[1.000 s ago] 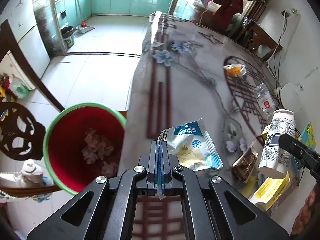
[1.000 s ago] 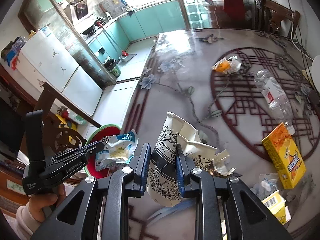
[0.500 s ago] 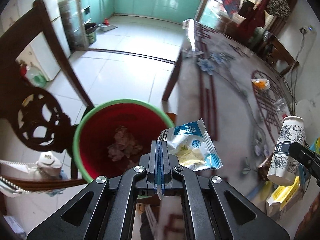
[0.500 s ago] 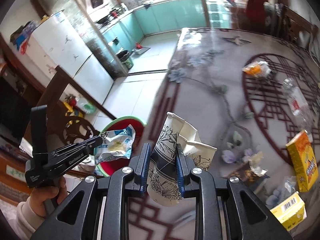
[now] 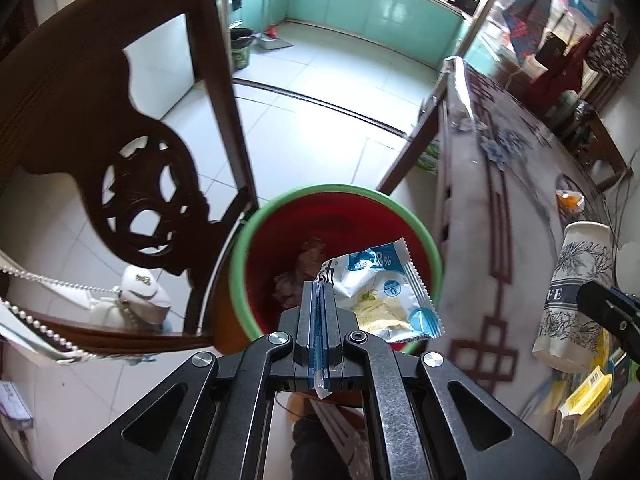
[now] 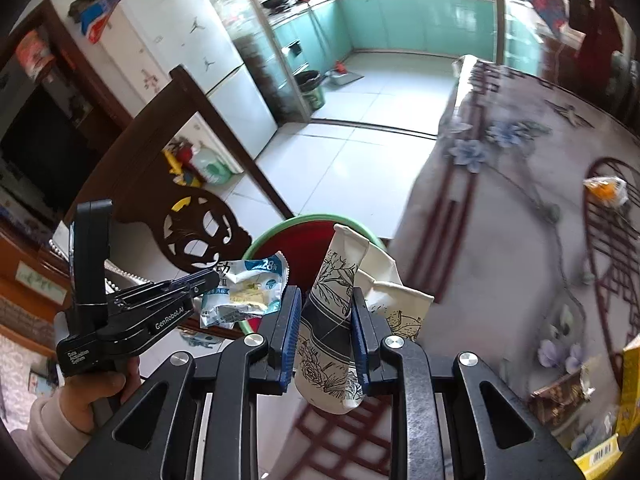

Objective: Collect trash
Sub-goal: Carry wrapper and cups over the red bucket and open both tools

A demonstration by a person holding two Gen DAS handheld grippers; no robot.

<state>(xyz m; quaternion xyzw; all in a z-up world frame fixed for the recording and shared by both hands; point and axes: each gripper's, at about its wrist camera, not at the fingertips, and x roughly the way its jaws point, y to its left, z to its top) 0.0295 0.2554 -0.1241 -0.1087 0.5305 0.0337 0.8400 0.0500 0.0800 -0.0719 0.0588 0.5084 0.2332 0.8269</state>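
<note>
My left gripper (image 5: 319,292) is shut on a white and blue snack wrapper (image 5: 384,292) and holds it over the red bin with a green rim (image 5: 280,208), which stands on the floor beside the table and has crumpled paper inside. My right gripper (image 6: 325,308) is shut on a crushed paper cup with a flower print (image 6: 334,320), near the table edge and right of the bin (image 6: 308,236). The cup also shows in the left wrist view (image 5: 572,292). The left gripper (image 6: 208,280) with the wrapper (image 6: 244,292) shows in the right wrist view.
A carved dark wooden chair (image 5: 132,168) stands left of the bin. On the flowered table (image 6: 520,208) lie an orange wrapper (image 6: 606,190), yellow cartons (image 5: 584,404) and a brown wrapper (image 6: 560,396). A white fridge (image 6: 180,52) stands beyond the chair.
Both grippers have swung left off the table toward the bin. The wrapper now hangs over the bin's opening, and the cup has come closer to the bin's right side.
</note>
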